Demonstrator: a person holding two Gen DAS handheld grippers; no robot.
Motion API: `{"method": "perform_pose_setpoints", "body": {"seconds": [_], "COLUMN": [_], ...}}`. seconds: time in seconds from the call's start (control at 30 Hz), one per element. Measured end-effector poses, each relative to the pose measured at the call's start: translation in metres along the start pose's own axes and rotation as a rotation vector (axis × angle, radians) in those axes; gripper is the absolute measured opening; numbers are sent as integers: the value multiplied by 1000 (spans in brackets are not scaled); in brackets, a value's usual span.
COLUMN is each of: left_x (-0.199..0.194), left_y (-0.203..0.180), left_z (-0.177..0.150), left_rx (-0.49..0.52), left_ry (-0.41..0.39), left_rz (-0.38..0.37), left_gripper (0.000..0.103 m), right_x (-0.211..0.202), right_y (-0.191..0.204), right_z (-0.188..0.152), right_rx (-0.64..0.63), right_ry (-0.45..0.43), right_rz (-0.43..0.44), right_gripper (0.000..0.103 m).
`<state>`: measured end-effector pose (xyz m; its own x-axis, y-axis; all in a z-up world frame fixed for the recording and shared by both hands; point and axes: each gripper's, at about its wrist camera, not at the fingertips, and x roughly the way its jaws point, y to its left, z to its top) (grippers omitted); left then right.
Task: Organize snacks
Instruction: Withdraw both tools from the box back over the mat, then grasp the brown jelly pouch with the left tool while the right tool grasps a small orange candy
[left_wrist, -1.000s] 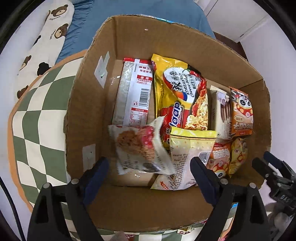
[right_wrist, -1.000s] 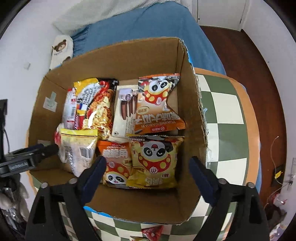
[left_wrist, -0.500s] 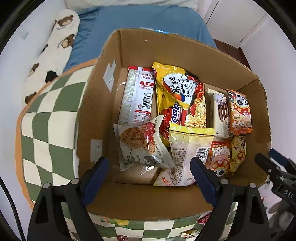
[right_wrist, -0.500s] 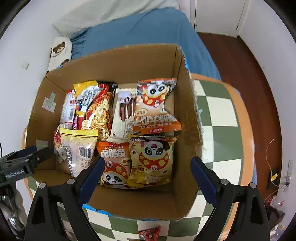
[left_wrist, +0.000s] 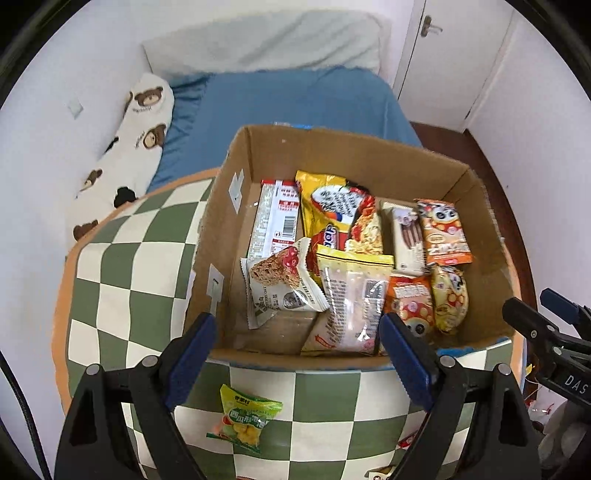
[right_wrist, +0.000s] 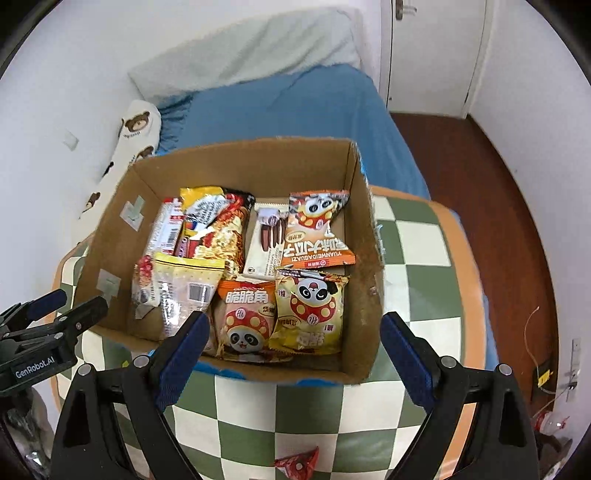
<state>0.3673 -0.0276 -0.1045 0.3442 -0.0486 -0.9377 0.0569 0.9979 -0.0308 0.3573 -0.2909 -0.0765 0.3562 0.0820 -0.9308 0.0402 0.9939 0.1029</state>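
A cardboard box (left_wrist: 221, 229) (right_wrist: 362, 258) stands on a green-and-white checked table (left_wrist: 122, 266) (right_wrist: 421, 258) and holds several snack packets, among them a yellow noodle pack (left_wrist: 334, 210) and panda packets (right_wrist: 310, 310). A green snack packet (left_wrist: 245, 421) lies on the table in front of the box. A small red packet (right_wrist: 297, 461) lies at the near edge. My left gripper (left_wrist: 295, 354) is open and empty, held back above the box's near wall. My right gripper (right_wrist: 293, 349) is open and empty, also back from the box.
A bed with a blue sheet (left_wrist: 295, 99) and a bear-print pillow (left_wrist: 129, 136) lies behind the table. White doors (left_wrist: 454, 55) and a dark wood floor (right_wrist: 498, 177) are at the right. The table's orange rim (left_wrist: 61, 295) marks its edge.
Both grippers have pulled back and up from the box. The box looks smaller, and the table front with the green and red packets has come into view.
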Motion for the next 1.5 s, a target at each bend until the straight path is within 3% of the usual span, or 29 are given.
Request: {"method": "perform_pose_setpoints", "body": {"seconds": [0.5, 0.8, 0.93, 1.03, 1.3, 1.37, 1.5], "left_x": [-105, -127, -113, -90, -7, 11, 49], "left_y": [-21, -25, -18, -10, 46, 62, 97], "left_z": [-47, -79, -99, -119, -198, -223, -274], "left_rx": [41, 24, 2, -7, -129, -184, -405], "left_ry": [-235, -262, -208, -151, 131, 212, 414], "left_rz": [-5, -15, -6, 33, 92, 80, -41], "left_gripper": [90, 90, 90, 90, 90, 90, 90], "right_x": [-111, -144, -132, -101, 13, 35, 70], "right_y": [16, 7, 0, -6, -23, -20, -16], "right_z": [-45, -83, -105, -129, -207, -226, -254], "right_rx": [-30, 43, 72, 95, 173, 171, 213], "right_ry": [-231, -276, -202, -81, 268, 339, 454], "right_rz": [14, 58, 84, 104, 157, 164, 193], "right_gripper": [96, 96, 96, 96, 95, 94, 94]}}
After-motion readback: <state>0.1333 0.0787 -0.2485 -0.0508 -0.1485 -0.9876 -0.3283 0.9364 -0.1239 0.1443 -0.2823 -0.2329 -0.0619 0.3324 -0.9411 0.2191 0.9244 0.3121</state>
